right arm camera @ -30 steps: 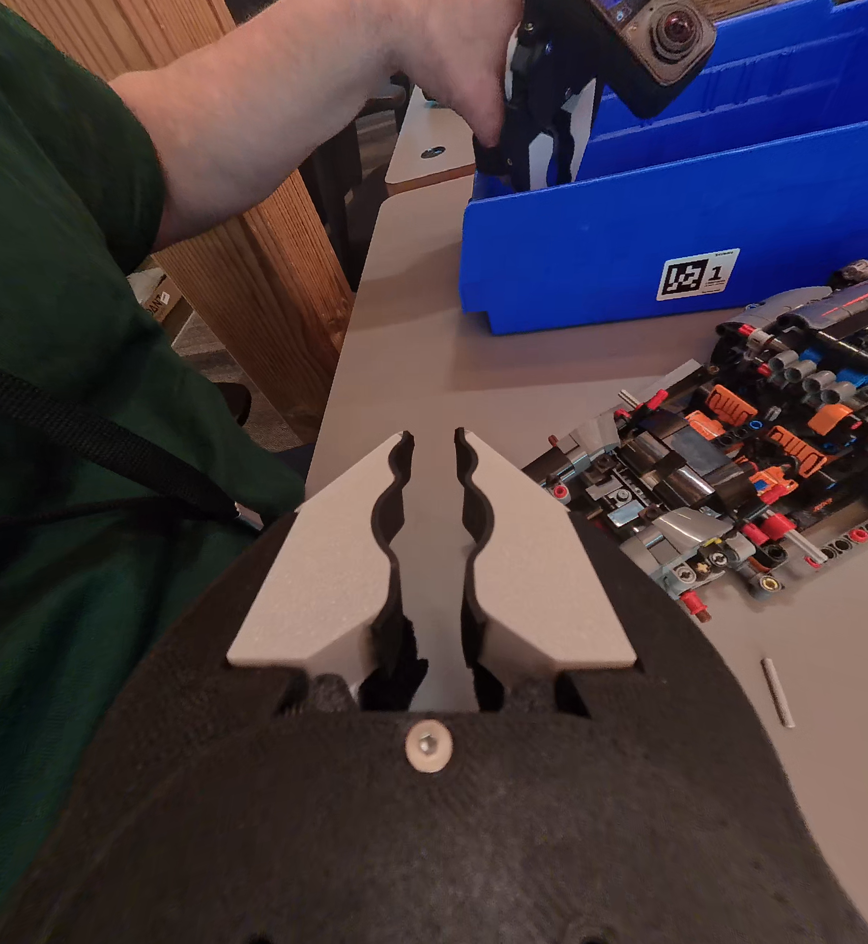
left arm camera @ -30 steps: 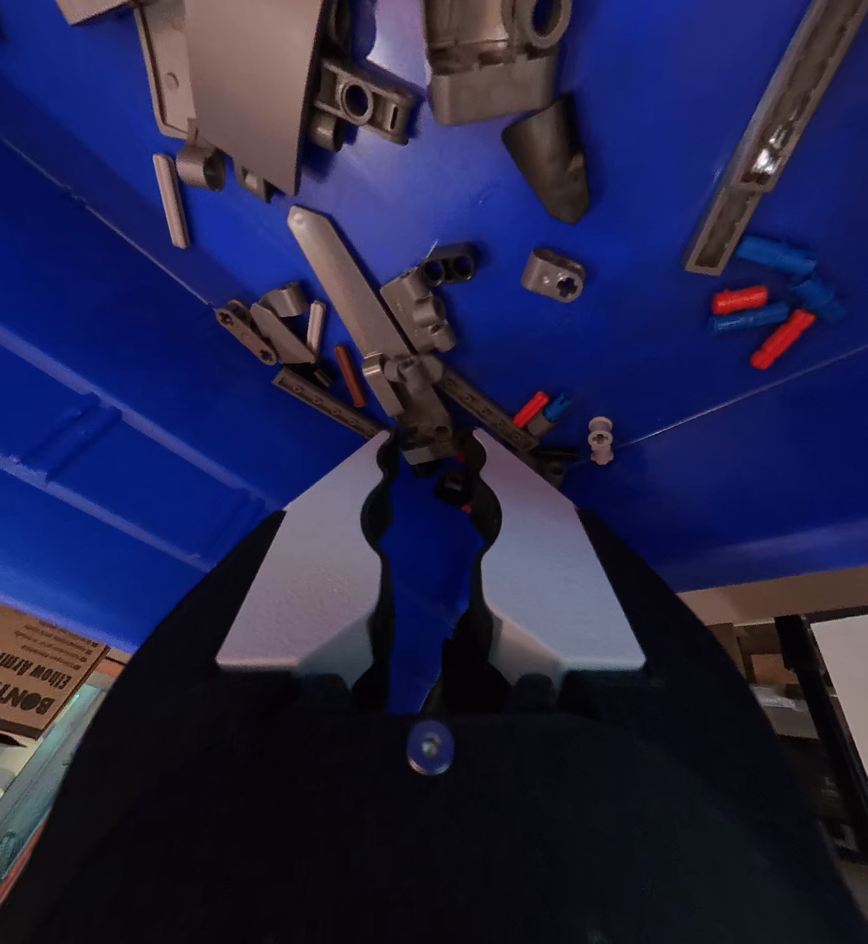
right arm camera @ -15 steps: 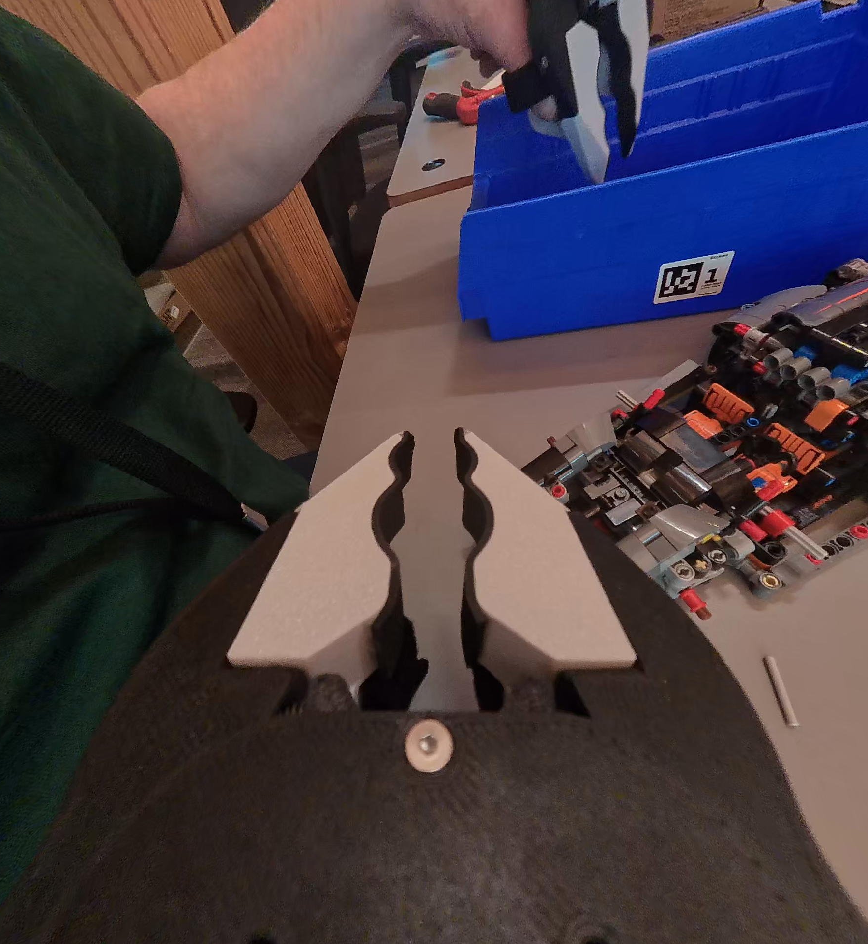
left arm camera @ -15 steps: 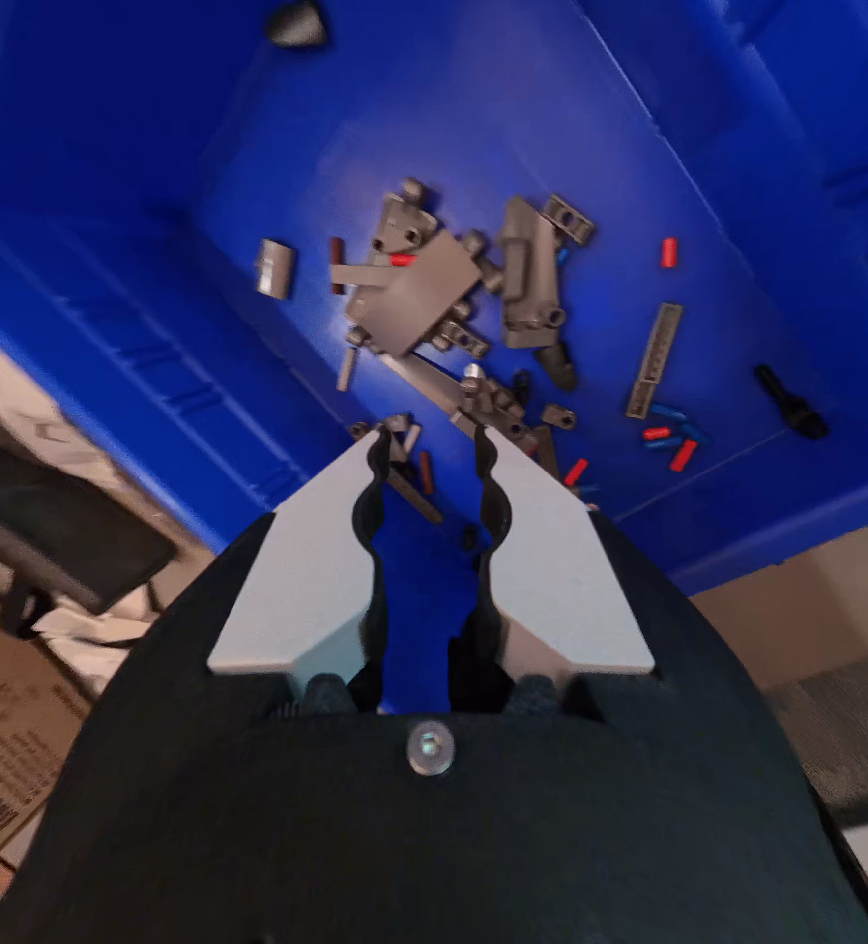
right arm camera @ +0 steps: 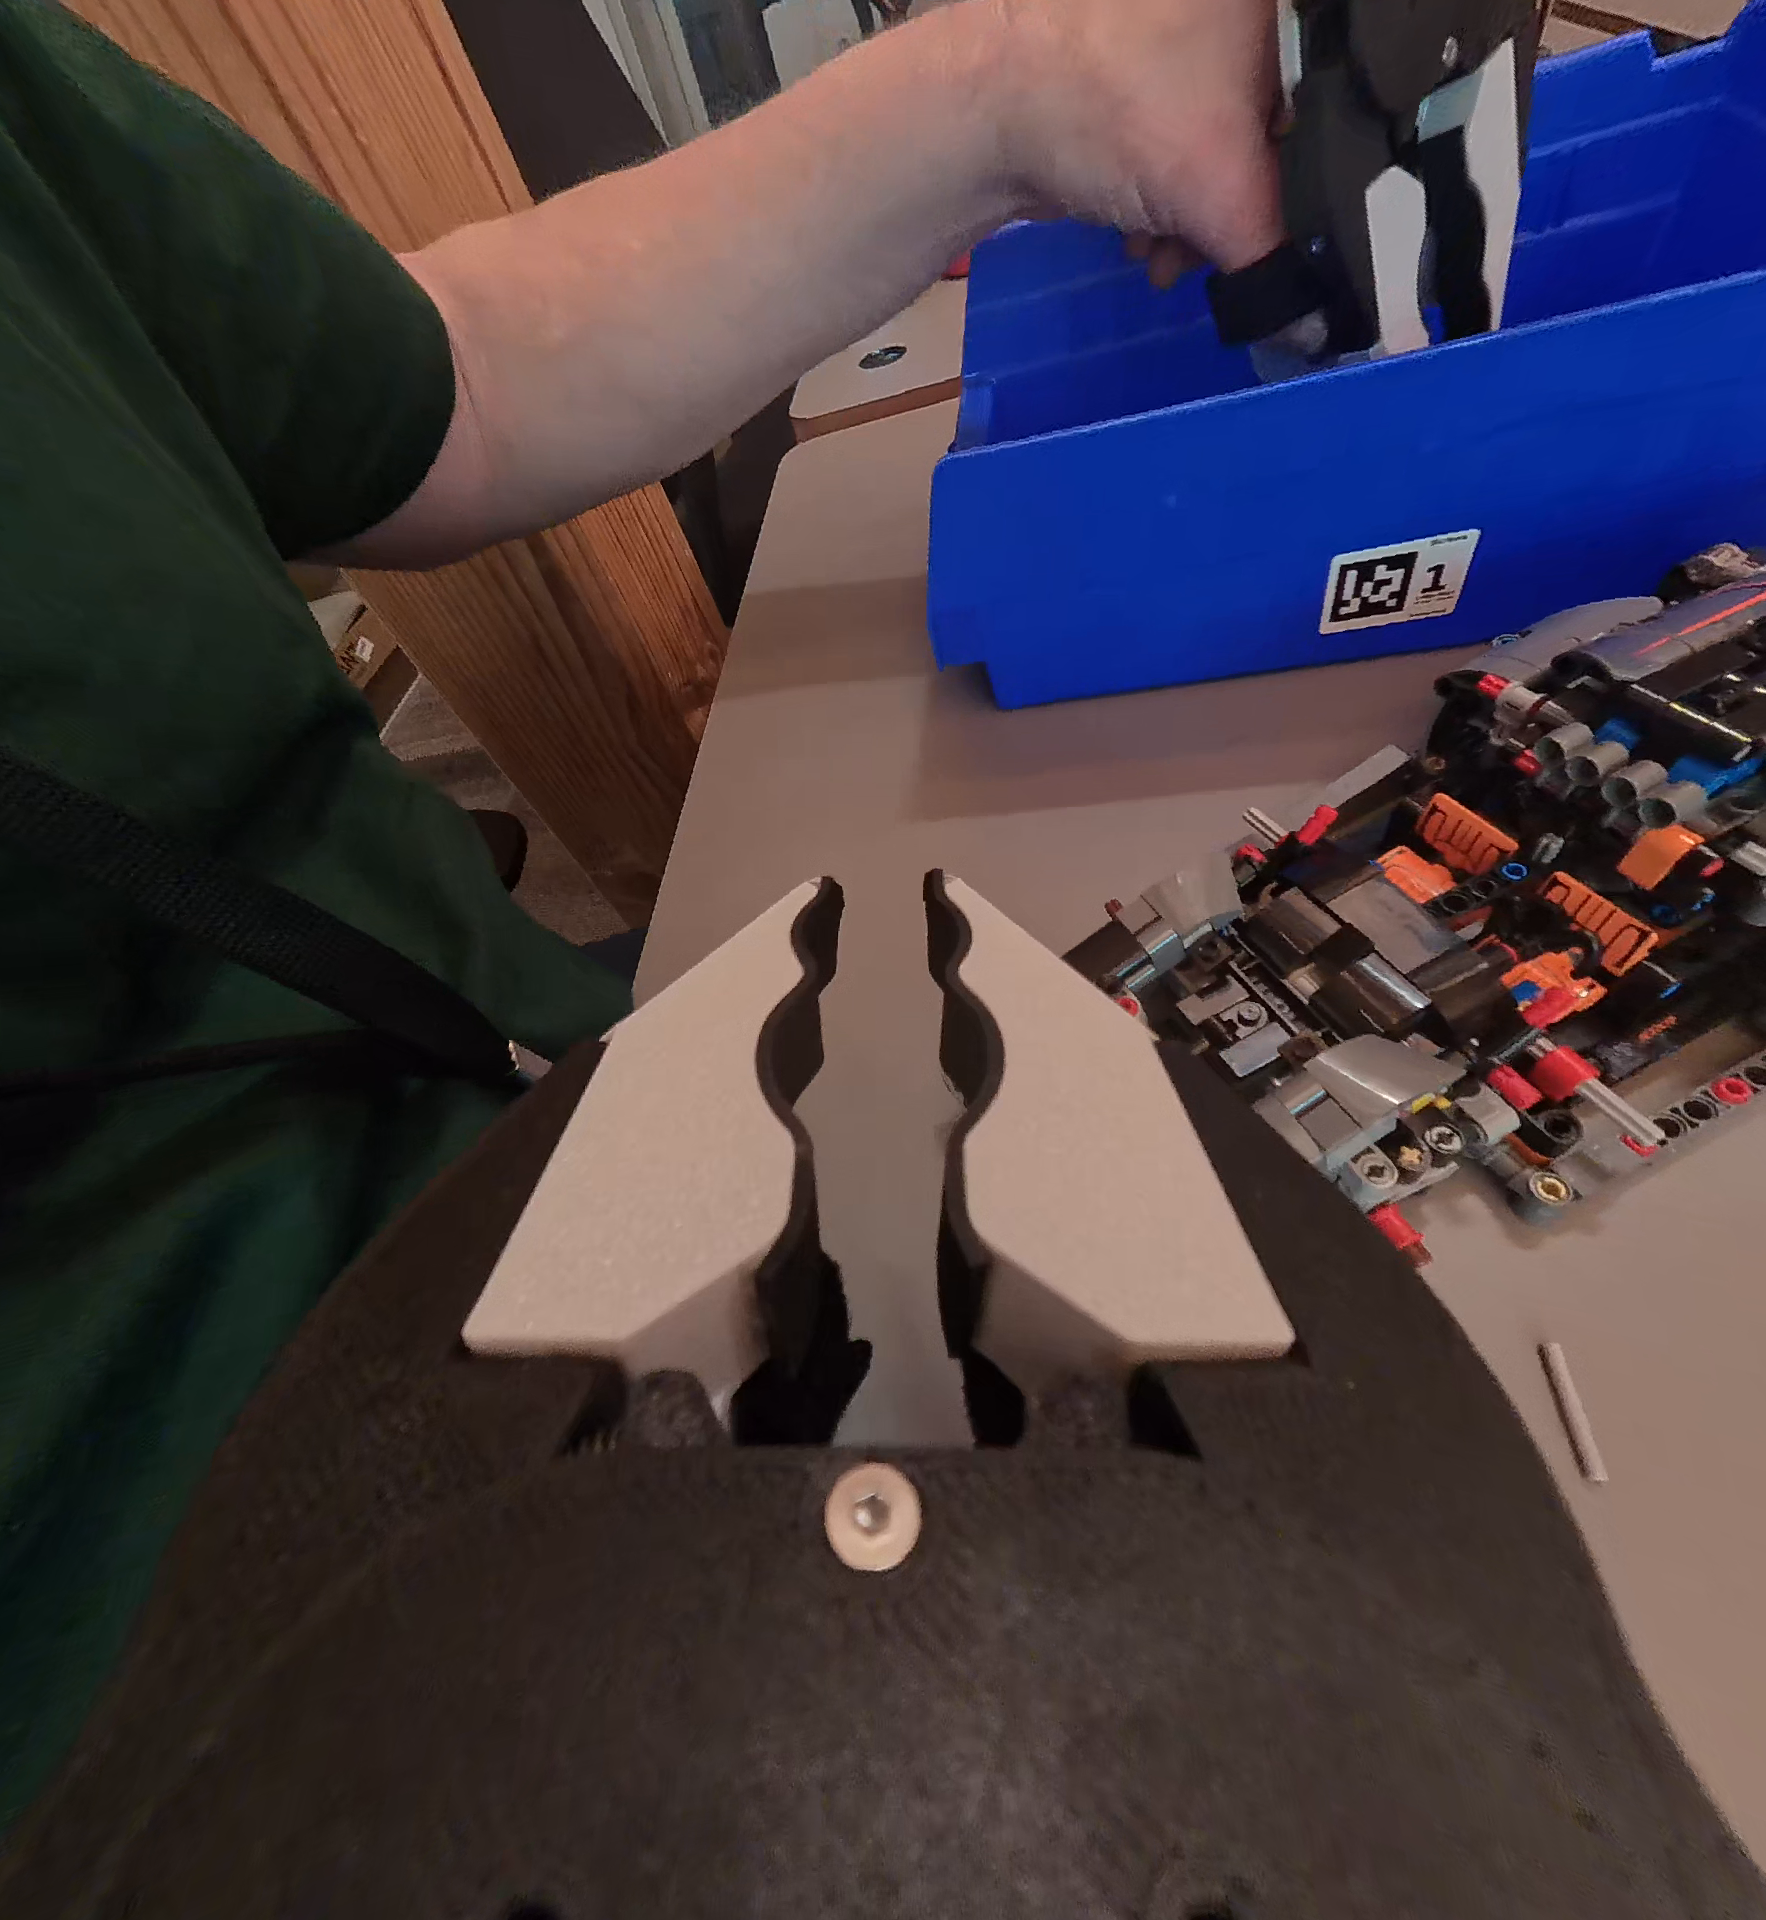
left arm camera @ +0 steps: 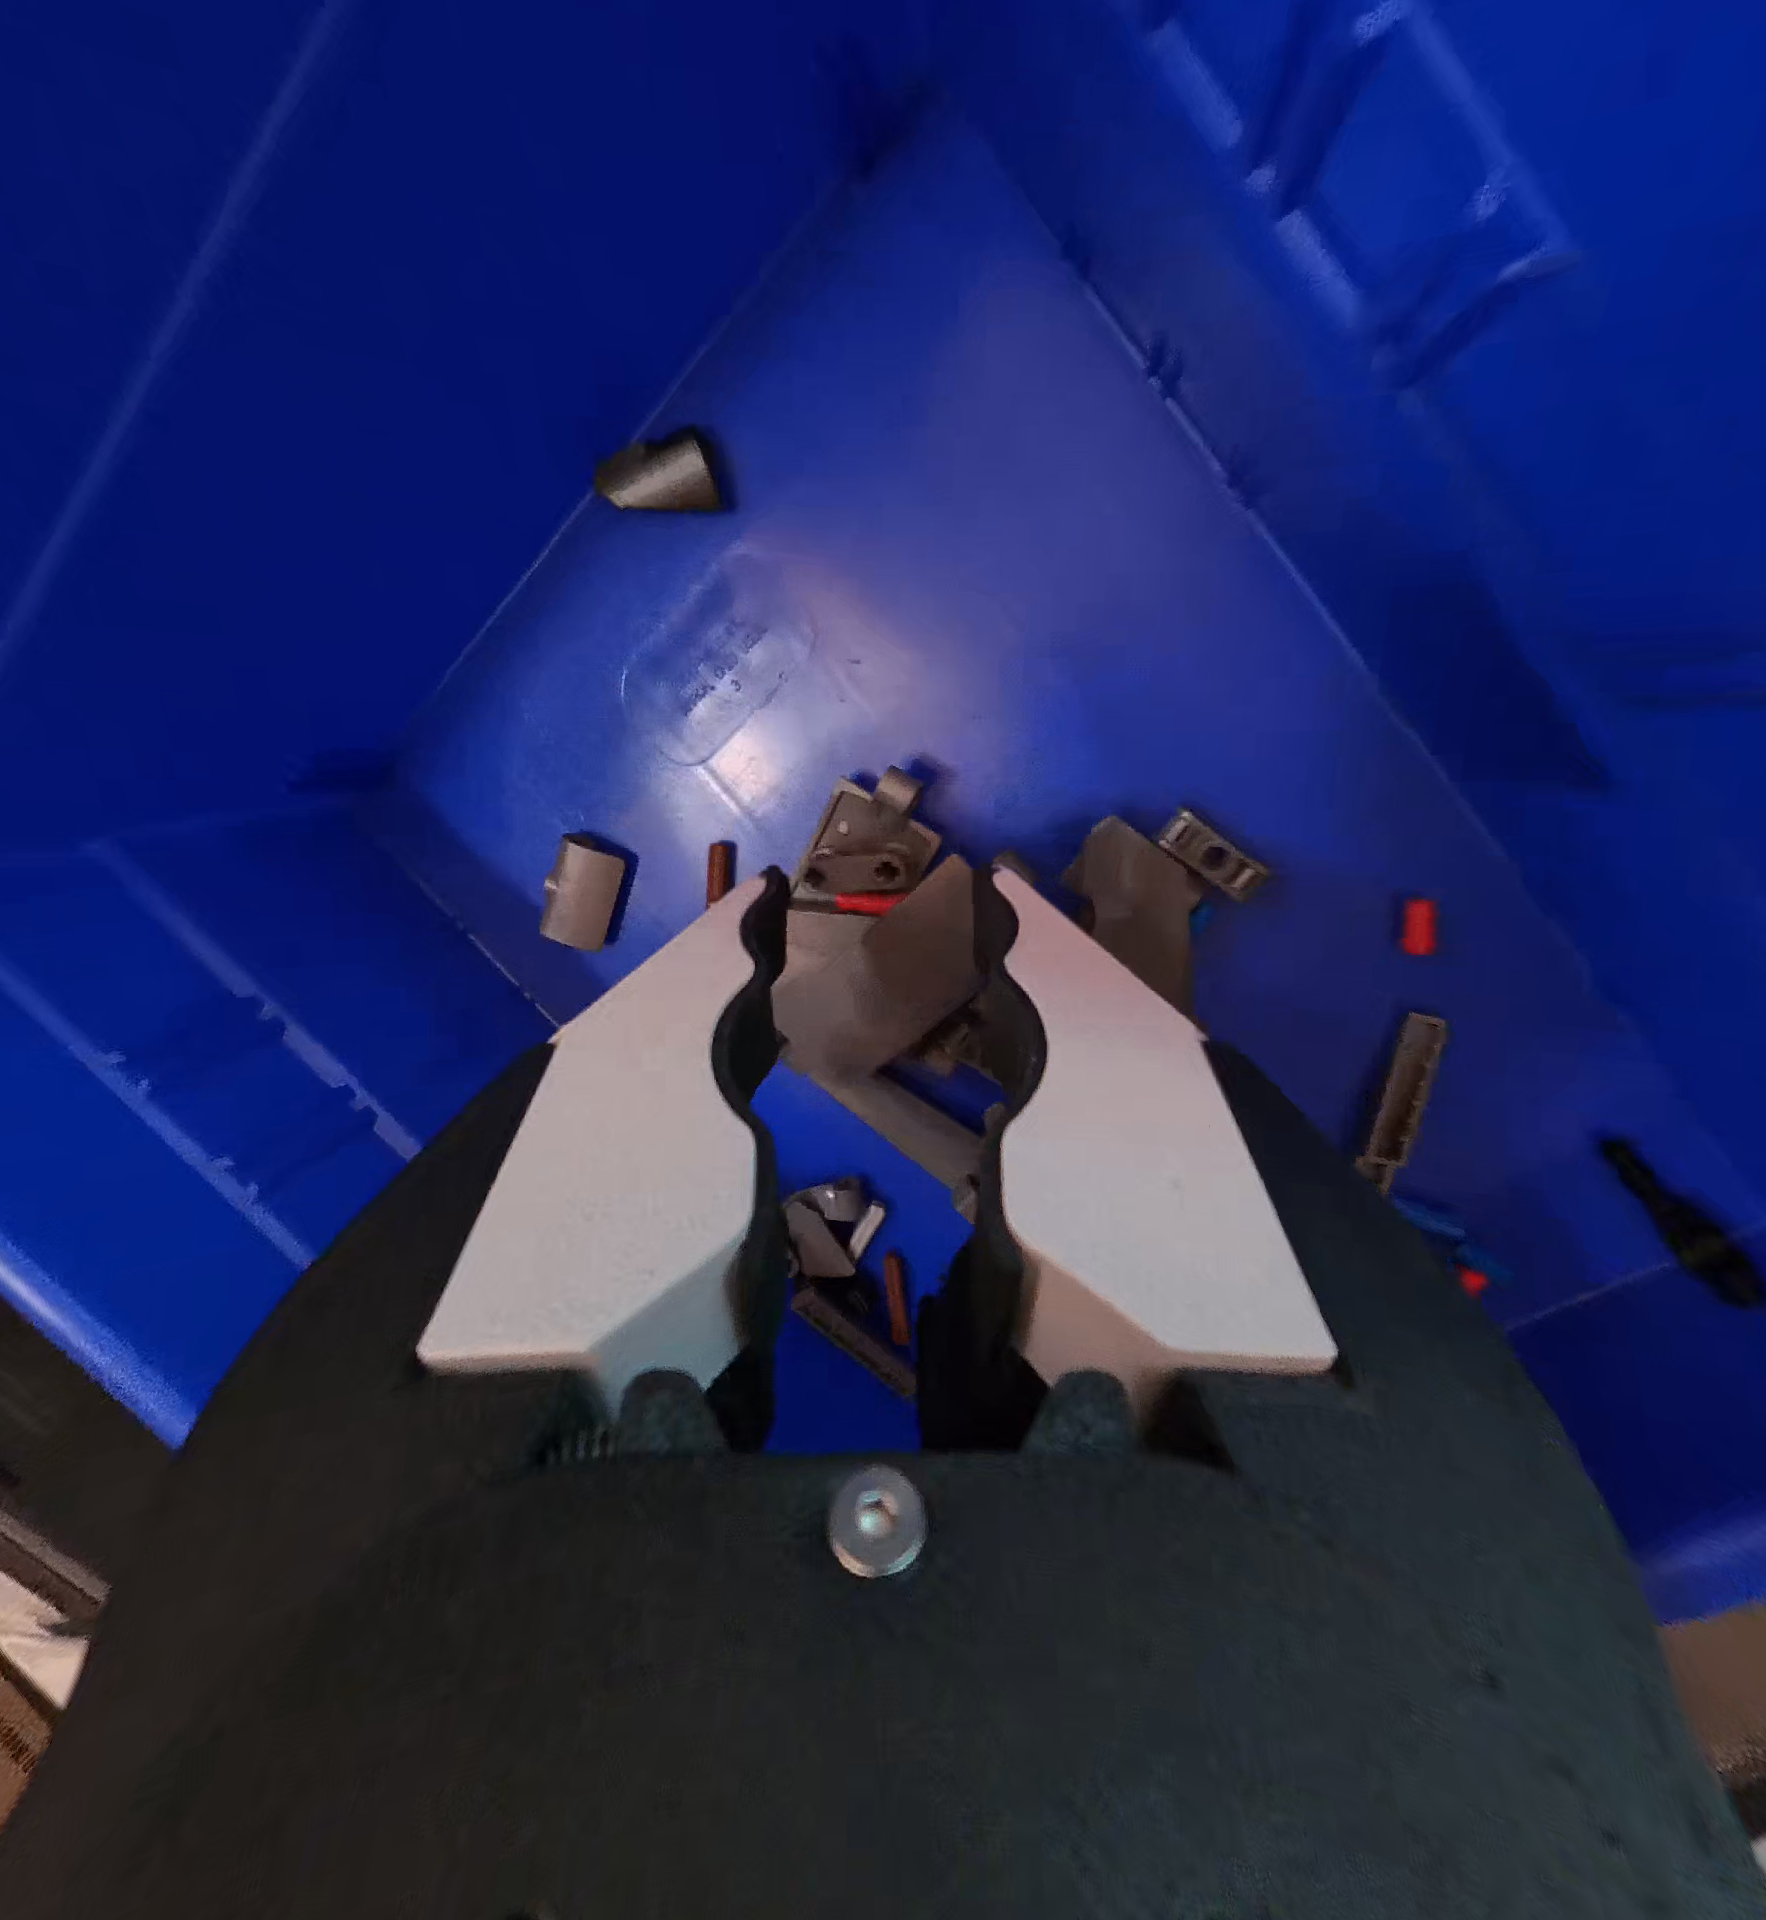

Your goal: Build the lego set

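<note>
My left gripper is open and empty, inside the blue bin, just above its floor. A grey panel piece with a red pin lies on the floor and shows through the gap between the fingers. Loose parts lie around it: a grey wedge, a small grey block, a grey beam, a red pin and a black part. My right gripper hovers over the grey table with a narrow gap, empty. The half-built lego model lies to its right.
In the right wrist view the blue bin stands at the back of the table, and a person's arm holds the left gripper down into it. A thin grey axle lies on the table at the right. A wooden panel stands left of the table. Measured from the fingertips, the small grey block is 6 cm or so from the left gripper and 40 cm from the right.
My left gripper lifted off the cluster of grey parts, swung across the bin, and now sits lower over the grey panel piece. It stayed open. My right gripper has not moved.
</note>
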`<action>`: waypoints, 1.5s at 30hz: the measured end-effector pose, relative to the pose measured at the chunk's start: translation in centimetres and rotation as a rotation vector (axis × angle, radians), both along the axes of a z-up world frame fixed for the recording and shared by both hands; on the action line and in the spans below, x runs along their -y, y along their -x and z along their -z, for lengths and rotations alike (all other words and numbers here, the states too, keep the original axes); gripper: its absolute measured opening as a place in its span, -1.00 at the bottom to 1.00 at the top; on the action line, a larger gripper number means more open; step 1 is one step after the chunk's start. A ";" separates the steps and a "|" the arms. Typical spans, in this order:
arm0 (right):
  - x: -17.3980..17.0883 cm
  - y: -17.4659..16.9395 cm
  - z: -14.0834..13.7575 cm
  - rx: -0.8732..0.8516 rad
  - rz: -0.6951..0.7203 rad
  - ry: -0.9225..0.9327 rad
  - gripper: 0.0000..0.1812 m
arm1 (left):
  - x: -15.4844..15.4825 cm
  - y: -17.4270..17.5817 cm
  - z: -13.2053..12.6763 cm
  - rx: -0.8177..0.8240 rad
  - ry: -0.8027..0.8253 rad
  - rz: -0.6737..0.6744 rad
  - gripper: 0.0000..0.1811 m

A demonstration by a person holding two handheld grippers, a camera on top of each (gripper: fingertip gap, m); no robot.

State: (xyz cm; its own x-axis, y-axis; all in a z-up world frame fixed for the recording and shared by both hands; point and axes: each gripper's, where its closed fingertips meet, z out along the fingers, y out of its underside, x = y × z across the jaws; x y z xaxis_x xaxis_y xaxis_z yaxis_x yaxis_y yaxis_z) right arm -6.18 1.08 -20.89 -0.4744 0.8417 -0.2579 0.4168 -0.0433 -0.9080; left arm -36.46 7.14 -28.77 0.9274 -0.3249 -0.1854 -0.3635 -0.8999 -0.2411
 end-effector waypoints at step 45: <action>-2.0 0.0 0.4 -0.013 0.023 0.056 -0.84 | -0.3 1.9 1.2 -0.051 0.046 0.069 -0.94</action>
State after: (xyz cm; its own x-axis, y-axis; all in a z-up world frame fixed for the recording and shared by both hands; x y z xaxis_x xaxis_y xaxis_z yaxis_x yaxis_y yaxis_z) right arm -6.19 3.05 -21.27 -0.4589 0.8367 -0.2989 0.4031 -0.1038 -0.9093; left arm -38.38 7.39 -29.99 0.8922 -0.3970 -0.2155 -0.4358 -0.8819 -0.1796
